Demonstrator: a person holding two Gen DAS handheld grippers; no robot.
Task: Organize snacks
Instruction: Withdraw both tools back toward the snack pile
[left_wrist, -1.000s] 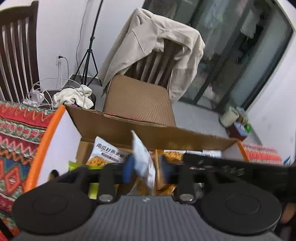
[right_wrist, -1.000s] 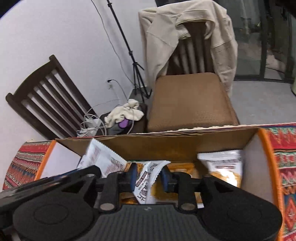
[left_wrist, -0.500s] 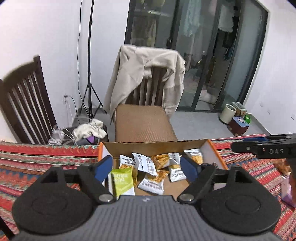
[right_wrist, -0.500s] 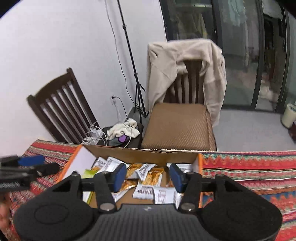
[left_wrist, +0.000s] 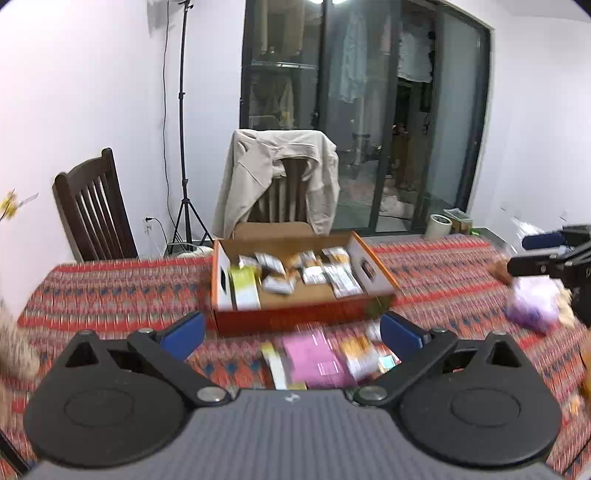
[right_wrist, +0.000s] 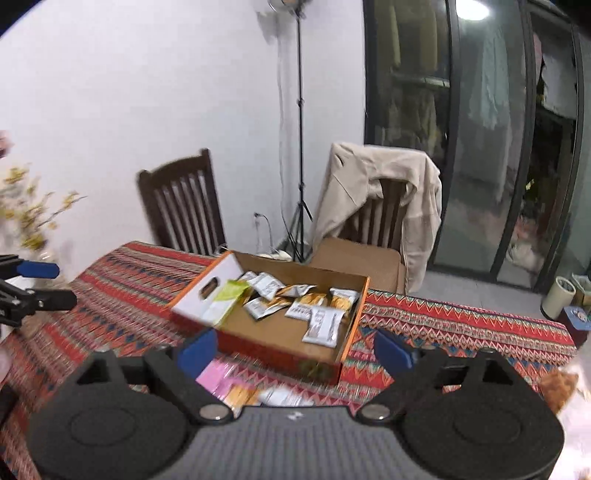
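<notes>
An orange cardboard box (left_wrist: 295, 314) stands on the patterned tablecloth and holds several snack packets (left_wrist: 314, 273) and a green packet (left_wrist: 243, 284). It also shows in the right wrist view (right_wrist: 266, 343). My left gripper (left_wrist: 291, 332) is open and empty, pulled back from the box, above loose packets and a pink packet (left_wrist: 317, 358) on the cloth. My right gripper (right_wrist: 295, 349) is open and empty, also back from the box. A pink packet (right_wrist: 214, 376) lies under it.
A purple bag (left_wrist: 532, 302) lies on the cloth at the right. Two wooden chairs stand behind the table, one draped with a beige jacket (left_wrist: 280, 173). A light stand (left_wrist: 181, 147) is by the wall. Dried flowers (right_wrist: 26, 214) stand at the left.
Both grippers let go of their snack packets in the box, opened wide, and pulled back and up away from the box.
</notes>
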